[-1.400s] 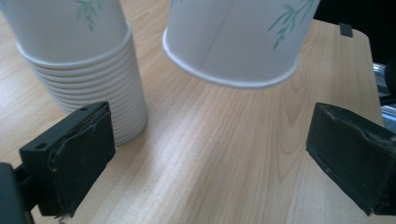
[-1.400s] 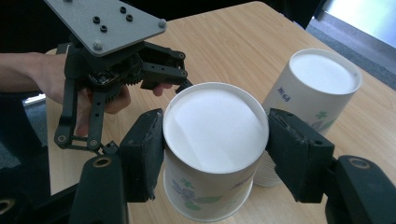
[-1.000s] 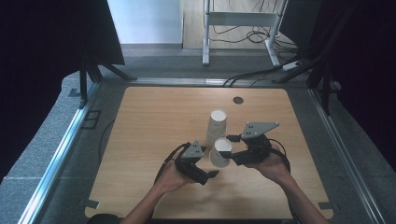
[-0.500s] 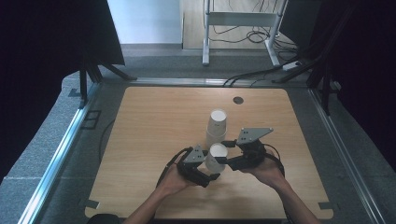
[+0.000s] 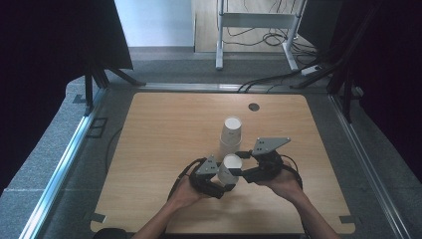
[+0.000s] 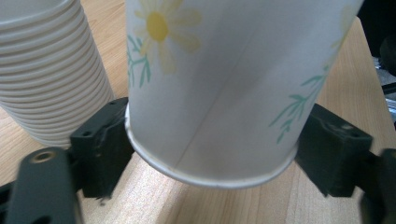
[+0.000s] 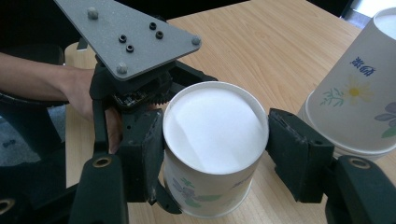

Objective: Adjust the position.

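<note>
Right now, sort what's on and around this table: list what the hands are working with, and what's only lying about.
In use:
- paper cup, upside down, gripped between both grippers
- left gripper, jaws on the cup's rim end
- right gripper, jaws beside the cup's base end
- stack of cups just behind

Lying about:
- round dark spot on the table
- metal frame and cables on the floor beyond

Paper cup (image 6: 210,88) white — yellow daisy, green leaf sprigs, faint purple flower. Cup stack (image 5: 231,135) white, same floral print plus blue lettering. Gripper jaws black; three-cornered plate (image 7: 130,35) grey, dark screws. Table (image 5: 164,134) light wood grain — small dark round spot (image 5: 254,106) near far edge.
</note>
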`<state>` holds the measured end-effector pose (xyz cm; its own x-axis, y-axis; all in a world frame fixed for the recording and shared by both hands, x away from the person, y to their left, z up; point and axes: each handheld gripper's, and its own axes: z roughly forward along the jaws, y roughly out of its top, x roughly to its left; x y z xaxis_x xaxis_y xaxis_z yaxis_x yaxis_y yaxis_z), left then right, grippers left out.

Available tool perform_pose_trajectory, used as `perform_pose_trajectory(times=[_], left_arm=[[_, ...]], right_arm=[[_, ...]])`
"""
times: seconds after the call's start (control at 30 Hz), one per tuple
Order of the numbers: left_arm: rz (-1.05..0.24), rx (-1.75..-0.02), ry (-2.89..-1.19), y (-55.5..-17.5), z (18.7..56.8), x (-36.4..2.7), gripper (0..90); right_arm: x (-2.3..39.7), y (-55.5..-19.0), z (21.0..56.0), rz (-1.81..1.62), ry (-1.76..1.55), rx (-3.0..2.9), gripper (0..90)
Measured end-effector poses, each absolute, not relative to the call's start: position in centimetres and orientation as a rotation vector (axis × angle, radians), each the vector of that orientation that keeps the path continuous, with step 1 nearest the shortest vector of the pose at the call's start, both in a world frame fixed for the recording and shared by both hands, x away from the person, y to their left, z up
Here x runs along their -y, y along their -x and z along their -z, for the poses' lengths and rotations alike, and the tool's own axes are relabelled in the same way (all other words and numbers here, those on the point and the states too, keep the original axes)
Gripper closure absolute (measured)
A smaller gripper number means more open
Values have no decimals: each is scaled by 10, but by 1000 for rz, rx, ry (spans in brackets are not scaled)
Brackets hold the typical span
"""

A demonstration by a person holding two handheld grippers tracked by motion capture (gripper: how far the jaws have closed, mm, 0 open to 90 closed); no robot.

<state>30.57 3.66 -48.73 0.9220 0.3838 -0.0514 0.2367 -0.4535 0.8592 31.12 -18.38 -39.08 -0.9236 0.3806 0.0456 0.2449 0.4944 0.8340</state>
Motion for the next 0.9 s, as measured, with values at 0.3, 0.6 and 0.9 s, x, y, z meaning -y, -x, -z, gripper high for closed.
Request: perform_pose_trajectory(times=[0.3, 0.6, 0.9], left_arm=[[-175, -444, -2054, -306, 488, -39, 277], [-182, -445, -2073, -307, 487, -41, 351], [-195, -429, -2130, -307, 482, -43, 358]], right_arm=[[185, -312, 391, -1404, -546, -2587, 379], [186, -313, 392, -1405, -549, -2589, 379], [187, -314, 392, -1413, -536, -2592, 347]])
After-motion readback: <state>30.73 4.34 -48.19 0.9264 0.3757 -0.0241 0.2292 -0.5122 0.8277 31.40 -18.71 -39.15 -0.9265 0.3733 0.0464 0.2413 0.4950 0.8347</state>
